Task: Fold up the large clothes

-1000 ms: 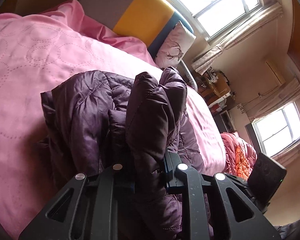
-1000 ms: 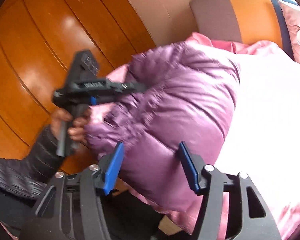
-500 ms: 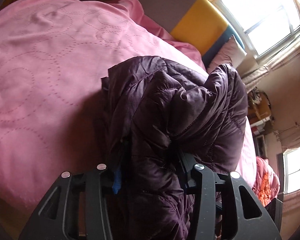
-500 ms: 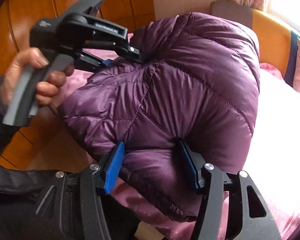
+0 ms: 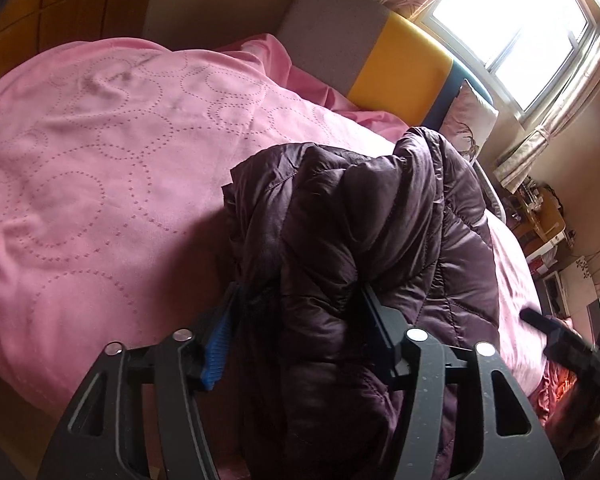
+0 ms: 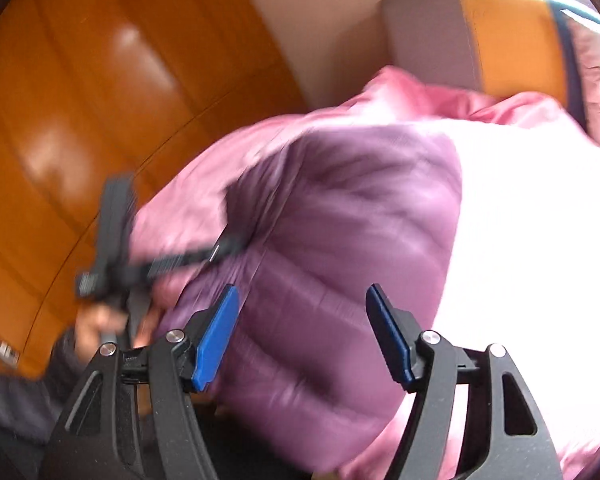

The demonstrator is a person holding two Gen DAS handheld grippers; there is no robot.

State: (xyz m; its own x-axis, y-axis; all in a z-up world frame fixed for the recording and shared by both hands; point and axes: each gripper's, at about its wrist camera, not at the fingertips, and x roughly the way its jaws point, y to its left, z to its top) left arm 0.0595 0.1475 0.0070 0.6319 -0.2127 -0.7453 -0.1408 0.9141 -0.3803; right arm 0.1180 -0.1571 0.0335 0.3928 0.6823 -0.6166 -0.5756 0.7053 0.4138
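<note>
The left gripper has just been opening, a fold of the quilted dark purple puffer jacket between its jaws. The right gripper, jaws spread, stands clear. The bundle runs away up the pink quilted bedspread.

— What's the garment?
— A dark purple quilted puffer jacket, shiny, with stitched panels.
— How does it lie?
— Bunched in a thick, rumpled heap, layers folded over one another, near the edge of a pink bedspread.
— Spread flat?
— No, humped up and creased.
</note>
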